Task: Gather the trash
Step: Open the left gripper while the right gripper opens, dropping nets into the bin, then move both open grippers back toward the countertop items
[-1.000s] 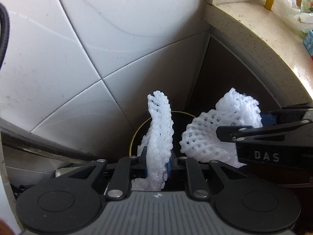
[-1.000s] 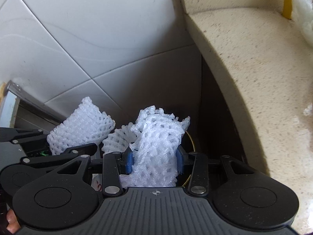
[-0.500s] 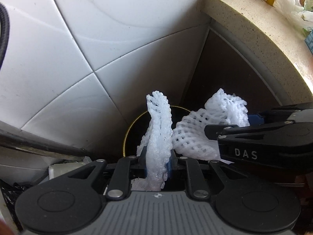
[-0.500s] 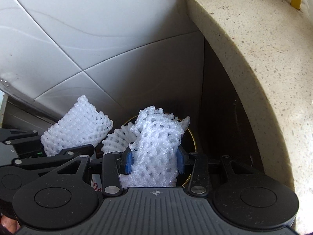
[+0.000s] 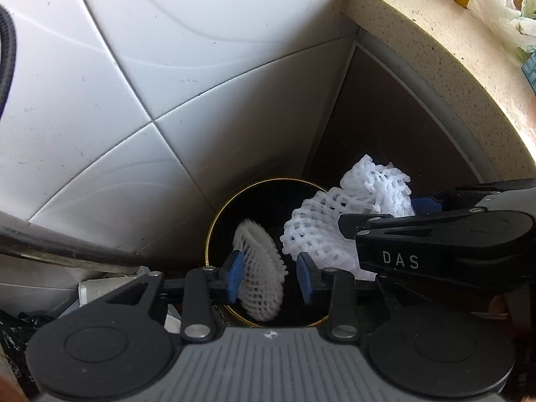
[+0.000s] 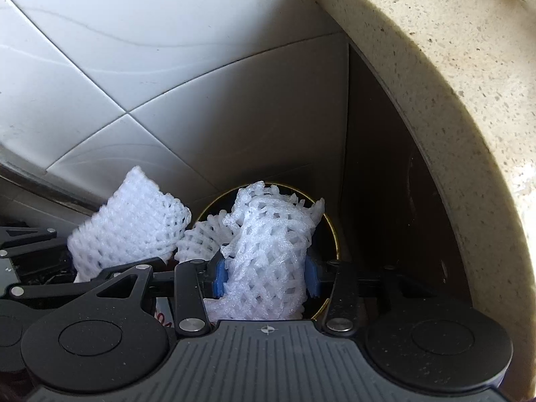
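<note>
Left wrist: left gripper (image 5: 270, 276) released foam net (image 5: 259, 278)

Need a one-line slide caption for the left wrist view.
Left gripper, fingers just opening, releases a white foam net over the gold-rimmed bin; right gripper holds another net alongside.

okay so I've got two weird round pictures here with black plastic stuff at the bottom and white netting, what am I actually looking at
Each picture comes from a camera on a hand-held two-finger gripper, looking down along its blue-padded fingers. A person holds one in each hand; there is no robot arm. Below both is a round, dark bin with a gold rim, set in a corner between white wall tiles and a speckled stone counter. The left gripper has just been opening; its white foam fruit net looks blurred and loose between the pads, dropping into the bin. The right gripper has a second foam net between its pads, over the bin.
</note>
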Motion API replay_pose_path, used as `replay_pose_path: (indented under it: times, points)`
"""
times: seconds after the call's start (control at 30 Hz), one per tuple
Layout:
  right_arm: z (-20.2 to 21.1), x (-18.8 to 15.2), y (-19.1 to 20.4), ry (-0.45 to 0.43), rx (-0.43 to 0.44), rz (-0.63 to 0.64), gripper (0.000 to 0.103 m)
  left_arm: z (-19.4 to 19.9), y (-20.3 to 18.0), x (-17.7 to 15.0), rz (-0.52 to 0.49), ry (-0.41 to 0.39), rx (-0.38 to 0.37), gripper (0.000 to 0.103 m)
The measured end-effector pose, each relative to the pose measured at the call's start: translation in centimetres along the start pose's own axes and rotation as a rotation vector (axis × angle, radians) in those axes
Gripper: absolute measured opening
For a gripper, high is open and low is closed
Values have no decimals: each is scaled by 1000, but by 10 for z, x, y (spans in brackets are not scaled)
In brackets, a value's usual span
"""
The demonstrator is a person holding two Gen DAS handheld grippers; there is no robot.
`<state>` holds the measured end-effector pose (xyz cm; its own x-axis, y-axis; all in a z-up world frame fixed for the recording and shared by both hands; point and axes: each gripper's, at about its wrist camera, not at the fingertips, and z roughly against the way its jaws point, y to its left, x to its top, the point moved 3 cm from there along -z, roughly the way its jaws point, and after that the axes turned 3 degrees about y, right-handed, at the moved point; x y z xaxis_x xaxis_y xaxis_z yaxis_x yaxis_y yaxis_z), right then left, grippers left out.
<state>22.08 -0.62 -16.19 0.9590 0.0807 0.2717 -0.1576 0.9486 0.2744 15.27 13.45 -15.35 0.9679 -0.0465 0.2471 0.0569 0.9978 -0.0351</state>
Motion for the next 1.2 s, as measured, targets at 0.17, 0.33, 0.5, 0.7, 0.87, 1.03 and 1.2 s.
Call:
replay_pose_path:
  times: [0.17, 0.33, 0.5, 0.7, 0.87, 1.03, 1.2]
  points:
    - [-3, 0, -2, 3, 3, -9, 55, -1, 0, 1, 8, 0, 3, 31]
    - [-8, 0, -3, 5, -3, -17, 56, 0, -2, 1, 9, -2, 4, 31]
    - [-11, -1, -5, 7, 4, -30, 64, 2, -3, 0, 3, -8, 5, 31]
    - [-13, 1, -6, 4, 1, -37, 64, 2, -2, -1, -8, -11, -2, 32]
    - [-9, -3, -9, -2, -7, -50, 64, 4, -2, -2, -12, -19, 4, 32]
    - [2, -7, -13, -23, -17, -65, 65, 8, 0, -3, 11, -40, 5, 32]
    - [10, -13, -16, -36, -28, -71, 66, 10, -1, -3, -2, -49, 17, 32]
